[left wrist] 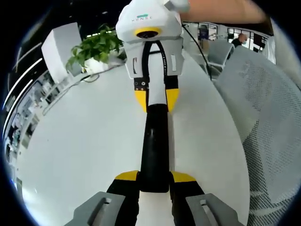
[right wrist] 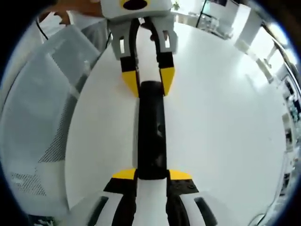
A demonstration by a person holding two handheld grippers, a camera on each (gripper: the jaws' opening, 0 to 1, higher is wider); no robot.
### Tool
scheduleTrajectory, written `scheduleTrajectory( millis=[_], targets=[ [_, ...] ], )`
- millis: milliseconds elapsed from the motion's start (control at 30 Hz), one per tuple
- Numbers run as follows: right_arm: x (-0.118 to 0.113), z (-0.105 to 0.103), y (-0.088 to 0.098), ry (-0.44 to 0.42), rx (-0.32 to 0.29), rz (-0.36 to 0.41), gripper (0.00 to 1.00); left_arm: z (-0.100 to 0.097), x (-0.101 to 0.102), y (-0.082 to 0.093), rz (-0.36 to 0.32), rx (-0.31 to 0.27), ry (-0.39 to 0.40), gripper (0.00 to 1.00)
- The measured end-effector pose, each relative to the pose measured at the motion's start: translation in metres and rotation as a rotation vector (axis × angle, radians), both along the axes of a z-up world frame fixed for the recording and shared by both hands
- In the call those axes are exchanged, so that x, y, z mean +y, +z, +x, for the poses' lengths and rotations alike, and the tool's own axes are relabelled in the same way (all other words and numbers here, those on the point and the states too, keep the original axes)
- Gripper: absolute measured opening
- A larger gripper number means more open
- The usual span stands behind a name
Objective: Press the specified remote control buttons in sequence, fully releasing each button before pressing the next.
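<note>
Remote: black, long, lying on white table, held at both ends.
Left gripper: jaws clamped on near end, 6 o'clock.
Right gripper: jaws clamped on opposite end.
Planter: white, holding leafy plant, 11 o'clock.
Writing: green logo on right gripper's housing, unreadable.

The remote control is long, slim and black. It lies flat and lengthwise on the white desk, near the desk's curved edge, each end sitting between yellow claw tips.
</note>
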State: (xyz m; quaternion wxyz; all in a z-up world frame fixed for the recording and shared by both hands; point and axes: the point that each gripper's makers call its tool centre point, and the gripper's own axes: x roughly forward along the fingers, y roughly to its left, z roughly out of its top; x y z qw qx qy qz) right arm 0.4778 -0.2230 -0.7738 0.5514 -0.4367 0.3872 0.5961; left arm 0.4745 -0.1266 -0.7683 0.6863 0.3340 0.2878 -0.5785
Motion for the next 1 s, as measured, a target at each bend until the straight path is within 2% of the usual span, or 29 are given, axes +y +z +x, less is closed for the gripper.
scheduleTrajectory(
  millis=[1000],
  targets=[
    [0.002, 0.032, 0.004, -0.018, -0.030, 0.032, 0.19, 0.033, 0.001, 0.006, 0.027, -0.025, -0.009, 0.24]
  ],
)
